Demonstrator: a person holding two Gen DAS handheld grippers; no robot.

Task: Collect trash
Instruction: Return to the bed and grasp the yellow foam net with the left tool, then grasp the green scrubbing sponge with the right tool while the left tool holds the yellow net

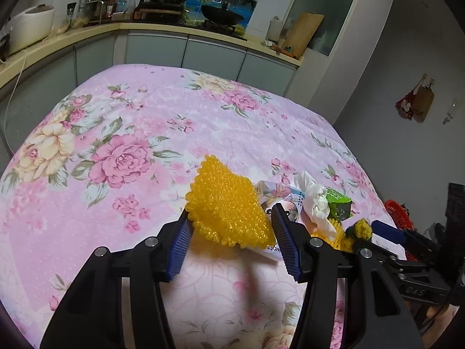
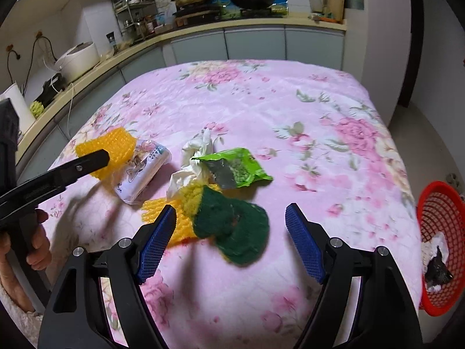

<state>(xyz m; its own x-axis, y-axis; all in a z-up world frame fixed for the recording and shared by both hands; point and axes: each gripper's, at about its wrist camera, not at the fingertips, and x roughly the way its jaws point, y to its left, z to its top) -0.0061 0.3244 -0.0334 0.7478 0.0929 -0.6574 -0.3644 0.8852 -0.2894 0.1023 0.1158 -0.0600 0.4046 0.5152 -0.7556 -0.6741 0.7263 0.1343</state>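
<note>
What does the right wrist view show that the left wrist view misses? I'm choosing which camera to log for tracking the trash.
Only the right wrist view shows the inside of the red basket, with dark and white scraps in it, and the green scouring pad between the right tool pads. Only the left wrist view shows the left tool from behind, its blue pads on either side of the yellow foam net. Both show the net, the white printed packet, the crumpled tissue, the green wrapper and the floral cloth.
</note>
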